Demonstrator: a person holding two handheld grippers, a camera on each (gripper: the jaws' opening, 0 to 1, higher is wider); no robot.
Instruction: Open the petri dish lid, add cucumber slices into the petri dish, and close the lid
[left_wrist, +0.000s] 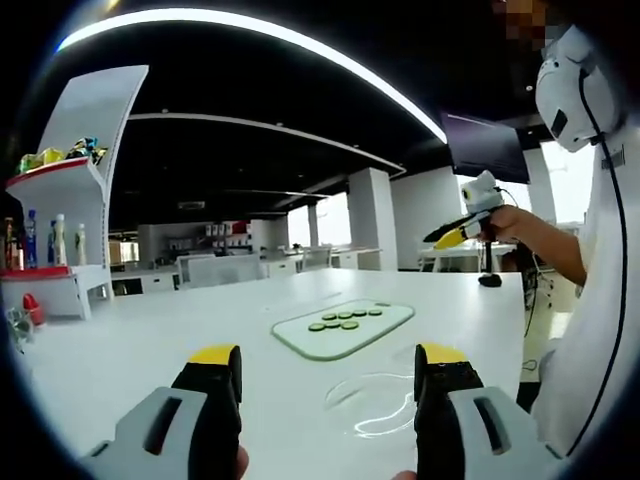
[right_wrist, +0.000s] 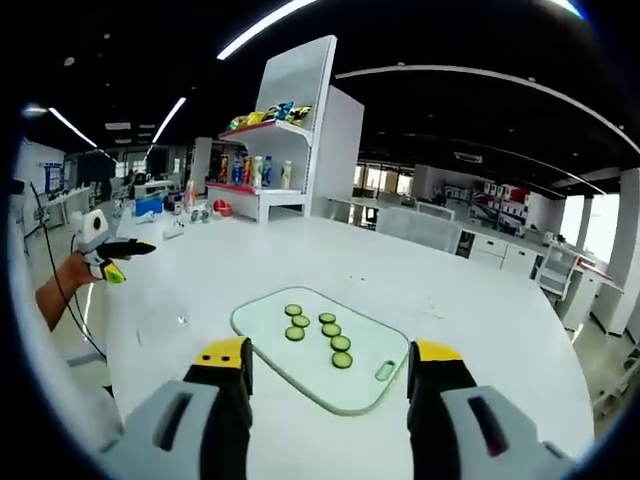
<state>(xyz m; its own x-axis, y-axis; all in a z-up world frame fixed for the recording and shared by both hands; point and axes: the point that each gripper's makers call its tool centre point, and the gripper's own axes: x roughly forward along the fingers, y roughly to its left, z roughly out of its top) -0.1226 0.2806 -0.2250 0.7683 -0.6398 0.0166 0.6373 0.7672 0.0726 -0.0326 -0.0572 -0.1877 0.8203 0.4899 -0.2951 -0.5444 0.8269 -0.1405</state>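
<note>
**Tongs idle, lid not yet lifted**

Tongs: left tongs (left_wrist: 328, 385) wide open, empty, above the table (left_wrist: 150, 330). Right tongs (right_wrist: 328, 390) likewise wide open, empty. Petri dish (left_wrist: 375, 400), clear and faint, sits on the table between the left jaws, toward the right one. Slices (left_wrist: 345, 319) lie on the board (left_wrist: 300, 338) at 12 o'clock beyond it. Recommendation: lower squarely, grip the lid rim only, lift straight; glass edges are hard to read.

Bright ceiling light strips (left_wrist: 300, 45) glare above a dark ceiling; fisheye edges bend, focus sharp.
</note>
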